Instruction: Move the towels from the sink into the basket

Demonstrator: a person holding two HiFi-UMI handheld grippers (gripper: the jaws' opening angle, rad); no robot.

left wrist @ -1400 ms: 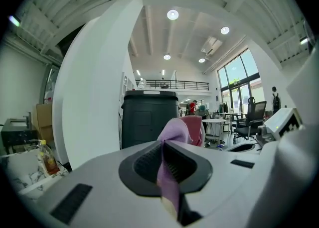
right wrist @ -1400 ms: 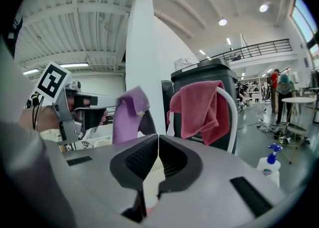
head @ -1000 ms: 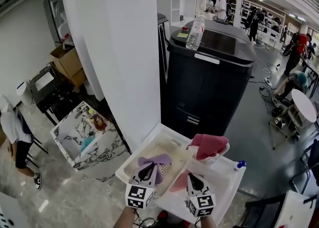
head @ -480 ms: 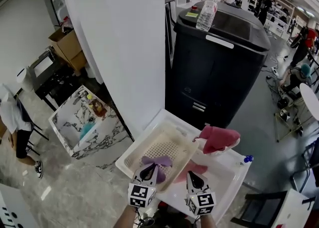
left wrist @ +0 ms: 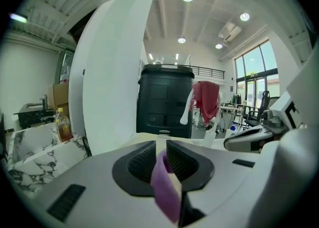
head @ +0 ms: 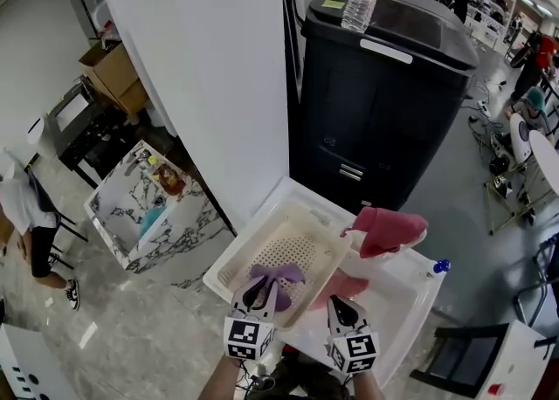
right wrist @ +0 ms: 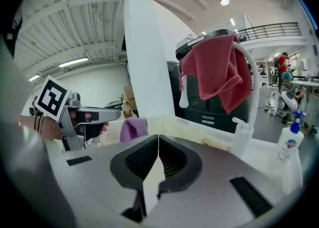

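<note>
Nearest, at the head view's lower edge: two marker cubes (head: 247, 339), black-and-white squares only, no letters on them. Just ahead of the left cube, the left hand-held gripper (head: 262, 292), jaws closed on a strip of the purple towel (head: 278, 276) and just now easing apart, cloth between the pads. Rest of that towel lying on the perforated floor of the cream basket (head: 293, 251), itself set in the left part of the white sink (head: 397, 300). Beside it, the right hand-held gripper (head: 342, 309), jaws shut together on nothing, just short of the pink towel (head: 348, 285) lying in the sink basin.

Only from the left gripper view: the purple strip running between the ribbed pads and hanging toward the camera.

Only from the right gripper view: a hand (right wrist: 37, 125) around the left tool's grip, a purple fold above the basket's rim, and the white arc of the tap (right wrist: 253, 82) carrying the red towel (head: 390, 228), which in the head view covers the tap. At the sink's far right corner, a blue-capped spray bottle (head: 439, 265), label too small to read.

Farther off, a black bin (head: 376, 119) with a water bottle (head: 361, 1) and a yellow note (head: 330, 3) on its lid, writing on both illegible. Left of it a white pillar (head: 218, 84), then a marble box (head: 131, 232) holding an amber bottle (left wrist: 64, 125) with a yellow cap, label unreadable.
</note>
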